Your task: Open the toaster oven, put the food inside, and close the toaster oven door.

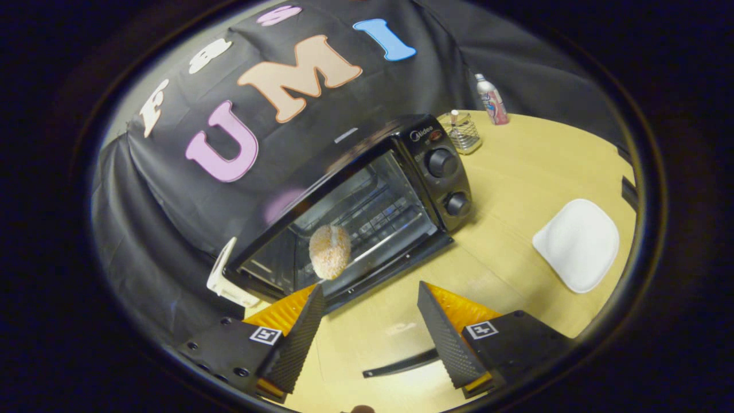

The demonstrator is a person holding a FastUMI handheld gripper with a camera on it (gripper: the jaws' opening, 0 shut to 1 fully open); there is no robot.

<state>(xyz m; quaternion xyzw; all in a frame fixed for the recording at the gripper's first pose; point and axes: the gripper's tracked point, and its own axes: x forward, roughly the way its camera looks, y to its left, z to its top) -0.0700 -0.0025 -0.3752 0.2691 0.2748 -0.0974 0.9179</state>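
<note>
A: While the gripper (370, 295) stood wide open and held nothing, where was the food (330, 251)?

B: Inside the toaster oven (367, 201), on its rack, beyond the fingers; the door (395, 265) lay lowered.

A: Surroundings?

B: White plate (578, 244) apart on the table (516, 172); wire holder (462, 132) and bottle (492, 99) behind the oven.

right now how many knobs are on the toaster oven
2. Both sit on the toaster oven control panel beside the door opening: the upper knob nearer the wire basket, the lower knob below it. The gripper is open.
</note>
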